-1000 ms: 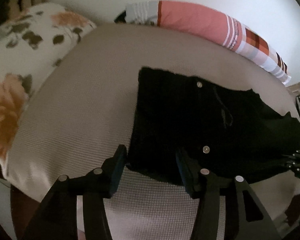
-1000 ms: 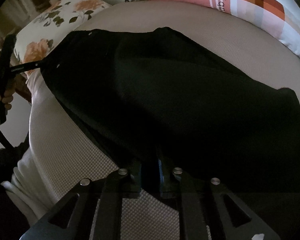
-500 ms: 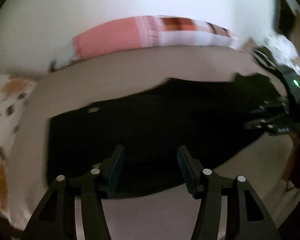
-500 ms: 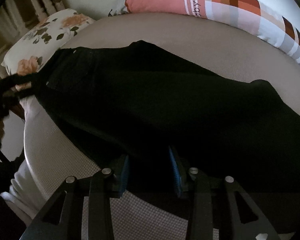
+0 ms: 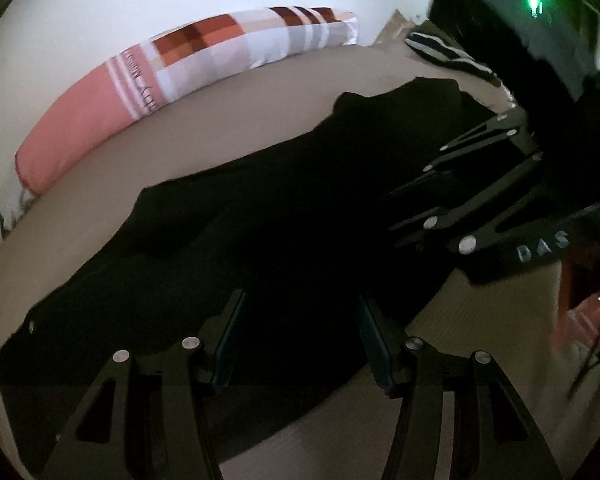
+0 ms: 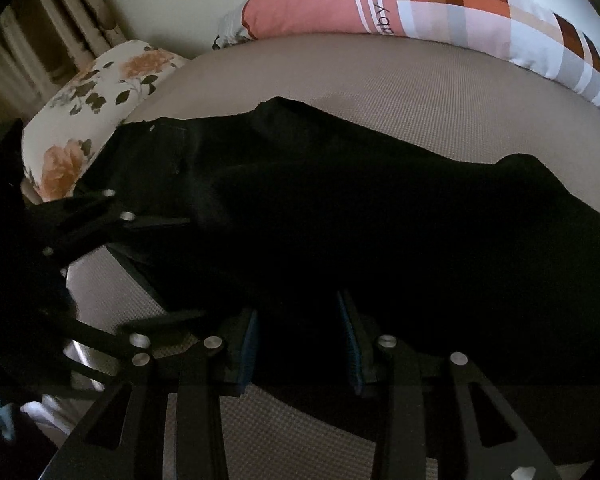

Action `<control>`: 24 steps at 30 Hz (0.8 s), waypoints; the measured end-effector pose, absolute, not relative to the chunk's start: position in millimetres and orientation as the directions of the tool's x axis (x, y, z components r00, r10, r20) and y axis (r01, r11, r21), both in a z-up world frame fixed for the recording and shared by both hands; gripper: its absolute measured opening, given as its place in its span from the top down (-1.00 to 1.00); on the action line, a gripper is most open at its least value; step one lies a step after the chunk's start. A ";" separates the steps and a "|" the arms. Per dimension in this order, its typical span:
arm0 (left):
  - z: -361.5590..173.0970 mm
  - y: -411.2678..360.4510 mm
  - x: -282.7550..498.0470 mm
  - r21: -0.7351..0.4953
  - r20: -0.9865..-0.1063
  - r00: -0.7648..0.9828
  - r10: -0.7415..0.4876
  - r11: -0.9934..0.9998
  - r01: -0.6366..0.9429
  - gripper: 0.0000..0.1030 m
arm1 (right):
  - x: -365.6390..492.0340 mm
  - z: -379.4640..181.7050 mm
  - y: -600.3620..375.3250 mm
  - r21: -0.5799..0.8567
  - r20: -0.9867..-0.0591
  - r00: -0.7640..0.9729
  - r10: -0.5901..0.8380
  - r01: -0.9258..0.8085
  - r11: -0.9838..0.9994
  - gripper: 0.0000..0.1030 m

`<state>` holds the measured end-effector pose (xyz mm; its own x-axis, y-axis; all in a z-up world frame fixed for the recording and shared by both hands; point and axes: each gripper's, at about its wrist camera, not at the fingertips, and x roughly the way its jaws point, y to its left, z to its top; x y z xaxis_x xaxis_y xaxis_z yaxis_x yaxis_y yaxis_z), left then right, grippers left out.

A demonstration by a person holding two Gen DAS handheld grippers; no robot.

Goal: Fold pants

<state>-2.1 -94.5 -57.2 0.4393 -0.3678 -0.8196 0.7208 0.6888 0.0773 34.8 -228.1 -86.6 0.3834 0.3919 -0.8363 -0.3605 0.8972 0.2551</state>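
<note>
Left wrist view takes in the beige bed (image 5: 228, 128), with the black pants (image 5: 260, 240) stretched lengthwise across it. Behind them a pink checked pillow (image 5: 204, 56) lies against the wall; a floral pillow (image 6: 96, 92) sits at one end. My left claw (image 5: 296, 336) has just been closing, jaws apart over the cloth, pinching nothing. My right claw (image 6: 296, 344) also stands parted over the pants' near edge.

Left claw (image 5: 298, 336): angled downward, jaws parted, just narrowing, gripping nothing. Right claw (image 6: 298, 346): angled downward, jaws partly parted after widening, pads not pressing.
</note>
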 end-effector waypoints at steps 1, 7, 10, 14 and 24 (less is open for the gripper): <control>-60.0 -100.5 -3.1 0.091 -0.819 0.443 -0.363 0.681 0.726 0.12 | 34.6 -86.5 -229.1 0.262 -0.835 0.381 0.398 -0.360 0.895 0.33; -68.5 -116.6 -3.6 0.119 -0.827 0.452 -0.335 0.680 0.724 0.82 | 30.3 -76.4 -243.2 0.298 -0.820 0.385 0.423 -0.345 0.890 0.33; -69.4 -115.5 -3.5 0.098 -0.829 0.441 -0.344 0.687 0.720 0.83 | 27.5 -63.5 -270.3 0.316 -0.798 0.436 0.417 -0.287 0.904 0.33; -69.2 -115.5 -4.4 0.093 -0.826 0.444 -0.348 0.693 0.715 0.83 | 28.1 -50.8 -337.1 0.314 -0.781 0.535 0.323 -0.110 0.943 0.30; -69.6 -115.2 -1.8 0.063 -0.825 0.444 -0.349 0.724 0.687 0.83 | 32.7 -75.3 -490.3 0.334 -0.845 0.534 0.044 0.461 0.822 0.25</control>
<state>-1.8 -115.2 -69.6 0.4442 -0.3495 -0.8250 0.6868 0.7241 0.0630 32.7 -490.3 -75.3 0.5336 0.0442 -0.8446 0.4612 0.8219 0.3344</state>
